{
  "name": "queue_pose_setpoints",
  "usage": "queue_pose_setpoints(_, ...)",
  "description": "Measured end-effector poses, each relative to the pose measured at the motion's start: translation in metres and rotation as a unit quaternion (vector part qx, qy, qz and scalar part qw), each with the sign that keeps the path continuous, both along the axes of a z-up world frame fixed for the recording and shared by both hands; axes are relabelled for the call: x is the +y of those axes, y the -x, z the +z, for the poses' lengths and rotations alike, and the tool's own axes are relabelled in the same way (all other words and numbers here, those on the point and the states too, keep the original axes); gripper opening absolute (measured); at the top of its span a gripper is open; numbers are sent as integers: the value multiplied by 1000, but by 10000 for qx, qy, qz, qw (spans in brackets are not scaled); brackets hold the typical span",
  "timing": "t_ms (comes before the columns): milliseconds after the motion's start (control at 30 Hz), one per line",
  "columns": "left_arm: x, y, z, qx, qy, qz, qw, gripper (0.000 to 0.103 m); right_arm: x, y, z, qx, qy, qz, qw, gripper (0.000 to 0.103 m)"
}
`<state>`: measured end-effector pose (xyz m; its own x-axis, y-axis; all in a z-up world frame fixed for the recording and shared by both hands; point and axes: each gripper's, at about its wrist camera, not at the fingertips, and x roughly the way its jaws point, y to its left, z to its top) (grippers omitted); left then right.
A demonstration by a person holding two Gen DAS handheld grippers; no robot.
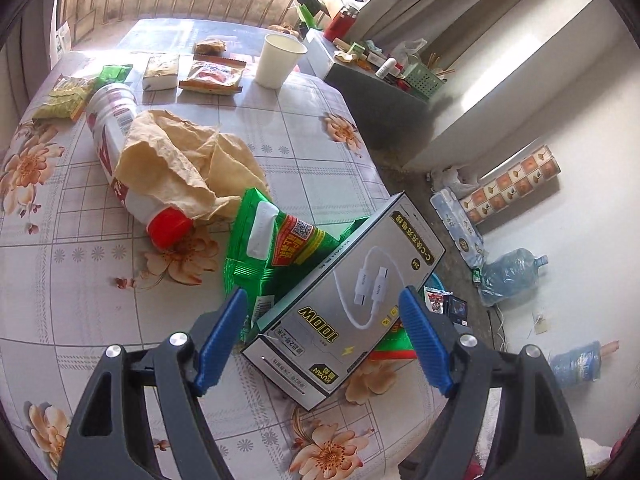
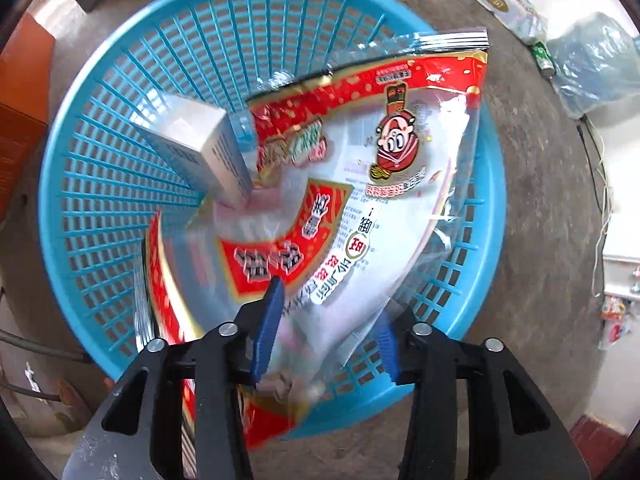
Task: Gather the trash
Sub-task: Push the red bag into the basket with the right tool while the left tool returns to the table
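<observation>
Trash on the bench: a silver cable box lay tilted at the near right edge of the bench, propped on a green snack wrapper; further left sat a white bottle with a red cap under crumpled brown paper.
Box handling: it looked light and stiff, cardboard with a glossy, possibly slippery face; my call was to pinch it across its narrow width, at the near end.
Wrapper handling: soft, crinkly, nearly weightless by the look of it; any bunched fold would do.
Left gripper: jaws stood wide open, holding nothing, one blue pad on each side of the box's near half and neither clearly touching it.
Right gripper: it hung over the blue basket on the floor, with a red-and-clear plastic bag between the jaws; they stood partly apart, and with the blur I couldn't tell whether they gripped it or had let go.
Basket contents: a small silver carton lay inside at the far left, touching the bag's edge.
Risk: the limp bag draped over the right rim and could slide out.
</observation>
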<state>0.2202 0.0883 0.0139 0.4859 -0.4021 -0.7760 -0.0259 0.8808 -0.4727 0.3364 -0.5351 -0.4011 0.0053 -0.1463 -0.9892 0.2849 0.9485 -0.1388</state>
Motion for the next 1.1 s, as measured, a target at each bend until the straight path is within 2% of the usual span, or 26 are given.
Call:
queue_pose_setpoints(100, 1, 6, 0, -19, 66, -8, 10000, 76, -5, 15, 15, -363, -137, -145, 9991, 50)
queue_pose_setpoints(233, 1, 15, 4, -58, 106, -25, 9999, 76, -15, 34, 38, -902, -329, -462, 9943, 52)
queue_pose_setpoints(467, 7, 27, 10, -155, 115, 28, 9998, 76, -22, 43, 89, -1894, -409, -1289, 9725, 52)
queue_pose_setpoints(600, 12, 31, 9, -197, 126, 94, 9997, 76, -25, 43, 111, -2189, -633, -1284, 9652, 52)
queue_pose_setpoints(667, 15, 32, 7, -207, 126, 131, 9996, 76, -15, 38, 114, -2080, -688, -1046, 9701, 51)
queue_pose_setpoints(767, 19, 32, 2, -186, 117, 171, 9996, 76, 1, 19, 101, -1674, -596, -641, 9820, 42)
queue_pose_setpoints(833, 23, 31, -2, -147, 77, 206, 9996, 76, 9, 4, 82, -1304, -651, -527, 9879, 25)
queue_pose_setpoints(867, 24, 30, -5, -116, 50, 231, 9997, 76, 13, -4, 70, -1104, -698, -498, 9902, 22)
queue_pose_setpoints(933, 28, 27, -10, -42, -15, 293, 9996, 76, 19, -22, 38, -570, -723, -491, 9945, 12)
queue_pose_setpoints(1000, 33, 23, -16, 44, -86, 384, 9992, 76, 19, -37, 0, 147, -769, -589, 9952, 8)
queue_pose_setpoints(1100, 42, 15, -26, 193, -172, 522, 9983, 76, 16, -51, -48, 1154, -490, -681, 9898, 6)
